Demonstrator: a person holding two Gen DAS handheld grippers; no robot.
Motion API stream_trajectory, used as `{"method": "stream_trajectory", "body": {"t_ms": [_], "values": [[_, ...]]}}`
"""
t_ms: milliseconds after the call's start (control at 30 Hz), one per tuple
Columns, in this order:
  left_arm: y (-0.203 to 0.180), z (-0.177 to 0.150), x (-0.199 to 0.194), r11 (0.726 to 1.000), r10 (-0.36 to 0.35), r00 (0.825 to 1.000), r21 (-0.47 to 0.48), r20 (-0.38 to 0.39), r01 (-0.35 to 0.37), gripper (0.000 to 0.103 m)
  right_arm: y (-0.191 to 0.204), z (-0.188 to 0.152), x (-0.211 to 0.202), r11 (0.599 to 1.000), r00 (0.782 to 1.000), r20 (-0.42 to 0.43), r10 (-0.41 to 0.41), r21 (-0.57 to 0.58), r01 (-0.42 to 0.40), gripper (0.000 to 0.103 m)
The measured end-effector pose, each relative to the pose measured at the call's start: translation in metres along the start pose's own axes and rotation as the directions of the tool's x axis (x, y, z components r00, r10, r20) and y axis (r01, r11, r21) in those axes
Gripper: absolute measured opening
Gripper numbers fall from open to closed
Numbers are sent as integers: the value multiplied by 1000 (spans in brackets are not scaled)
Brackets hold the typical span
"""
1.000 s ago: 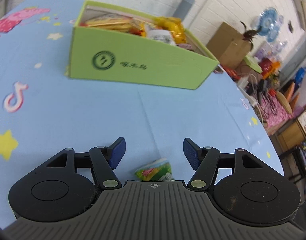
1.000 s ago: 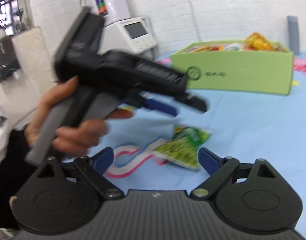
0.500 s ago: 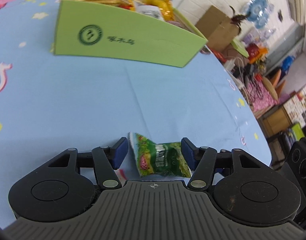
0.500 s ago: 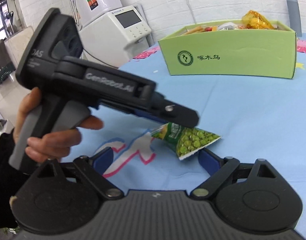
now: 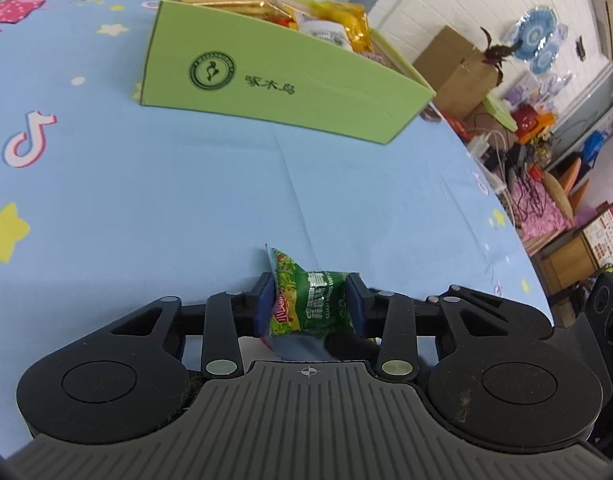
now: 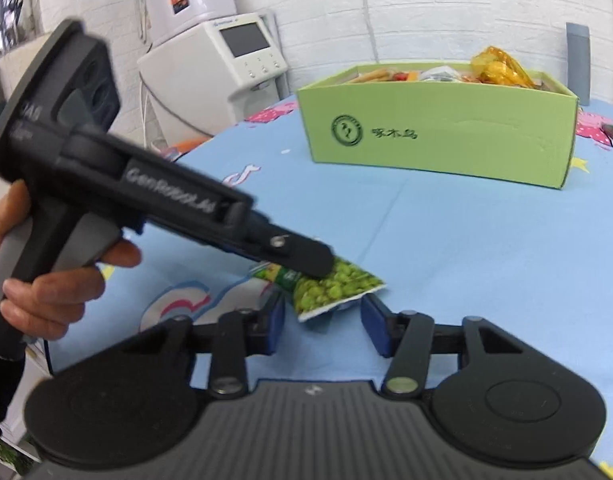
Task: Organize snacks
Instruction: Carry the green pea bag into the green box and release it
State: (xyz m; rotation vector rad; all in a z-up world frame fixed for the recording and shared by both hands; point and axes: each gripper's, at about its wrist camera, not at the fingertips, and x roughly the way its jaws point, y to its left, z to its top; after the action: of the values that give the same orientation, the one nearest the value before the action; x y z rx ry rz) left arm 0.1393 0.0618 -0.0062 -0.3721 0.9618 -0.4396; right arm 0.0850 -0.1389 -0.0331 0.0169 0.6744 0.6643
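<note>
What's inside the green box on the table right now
The green box holds snack packets: flat orange-yellow packets, a crinkly yellow bag, and a white-labelled pack. Its walls hide anything lower down.

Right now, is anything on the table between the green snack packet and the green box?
Nothing visible. The left hand-held gripper is shut on the snack packet, and only bare blue tablecloth lies between it and the green box.

The crinkled green pea-printed snack packet [image 5: 306,304] sits between blue-padded black gripper fingers [image 5: 265,294], on a light-blue tablecloth [image 5: 186,184] patterned with yellow stars, before a lime-green cardboard box [image 5: 282,84] bearing a dark-green emblem.
</note>
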Motion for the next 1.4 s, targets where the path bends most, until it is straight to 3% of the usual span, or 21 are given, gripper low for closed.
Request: {"method": "stream_trajectory", "body": {"t_ms": [167,333,400,467,533,633,833,1000,1100,1133,1200,1267,1400], "values": [[-3,26,4,999,-39,999,-11,25,40,21,-6,24,9,997,1000,0,-26,-70,26,57],[4,28,26,1000,-10,1000,-27,-14,10,26,-20,23,30,999,1000,-25,-13,-37,12,71],[8,26,27,999,-29,1000,-37,-2,29,27,-22,22,29,1000,1000,-15,-2,-20,1,72],[10,26,26,998,-37,999,-54,1,37,23,-22,22,30,1000,1000,-11,-4,-28,3,68],[10,27,23,997,-42,999,-64,6,42,20,-21,24,28,998,1000,-19,-20,-53,19,54],[0,41,14,996,-70,997,-60,35,72,20,-22,36,15,997,1000,14,-21,-79,22,53],[-47,113,-2,995,-90,986,48,138,84,21,-37,99,-7,982,990,125,-71,-165,91,57],[-64,184,33,995,-59,985,92,160,44,23,-82,158,19,977,985,140,-105,-172,129,69],[-52,206,74,998,-3,993,62,121,-5,40,-114,169,58,981,990,51,-129,-138,135,97],[-47,207,82,999,7,994,52,113,-13,48,-120,166,68,979,989,36,-146,-139,150,96],[-43,203,89,997,-12,992,73,128,2,56,-128,159,75,986,996,32,-86,-140,90,97],[-44,198,85,995,-5,986,95,165,-11,70,-129,152,78,978,993,52,-105,-176,113,97],[-54,195,80,990,5,980,139,199,-33,74,-132,145,80,974,992,78,-101,-197,115,96]]}}
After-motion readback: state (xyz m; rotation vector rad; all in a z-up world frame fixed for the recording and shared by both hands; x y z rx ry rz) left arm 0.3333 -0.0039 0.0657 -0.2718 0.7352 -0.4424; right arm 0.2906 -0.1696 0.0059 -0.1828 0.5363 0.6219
